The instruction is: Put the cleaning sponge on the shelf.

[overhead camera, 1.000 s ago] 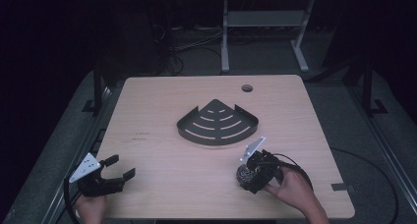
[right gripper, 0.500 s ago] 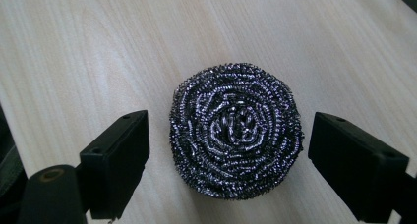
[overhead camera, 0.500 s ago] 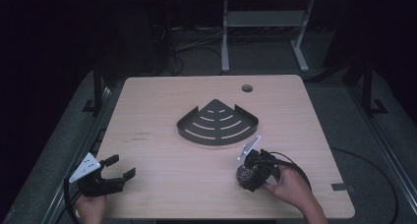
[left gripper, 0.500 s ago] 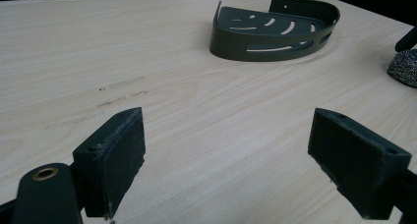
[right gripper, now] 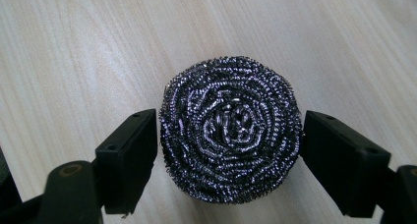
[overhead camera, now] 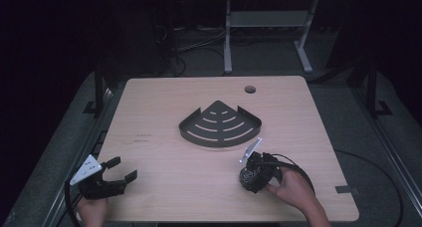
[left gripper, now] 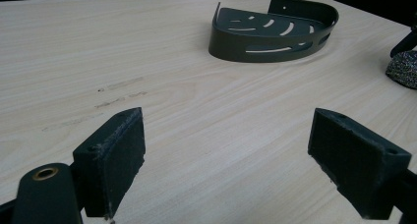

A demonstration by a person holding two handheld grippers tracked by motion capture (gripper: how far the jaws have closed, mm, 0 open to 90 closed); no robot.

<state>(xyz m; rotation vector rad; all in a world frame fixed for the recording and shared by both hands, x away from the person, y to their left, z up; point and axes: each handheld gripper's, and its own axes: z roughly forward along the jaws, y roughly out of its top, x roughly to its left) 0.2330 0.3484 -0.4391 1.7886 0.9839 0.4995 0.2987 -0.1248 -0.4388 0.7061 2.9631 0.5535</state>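
Right gripper (right gripper: pixel 228 135) closing around steel scourer (right gripper: pixel 230 128), near right of table (overhead camera: pixel 164 92).
Pads touching both sides; left gripper (left gripper: pixel 226 155) wide open, holding nothing.

- The left gripper (overhead camera: pixel 121 170) rests low at seven o'clock, jaws spread wide and empty (hand behind it).
- The right gripper (overhead camera: pixel 250 177) at five o'clock has just been closing, pads (right gripper: pixel 129 157) touching something round between them.
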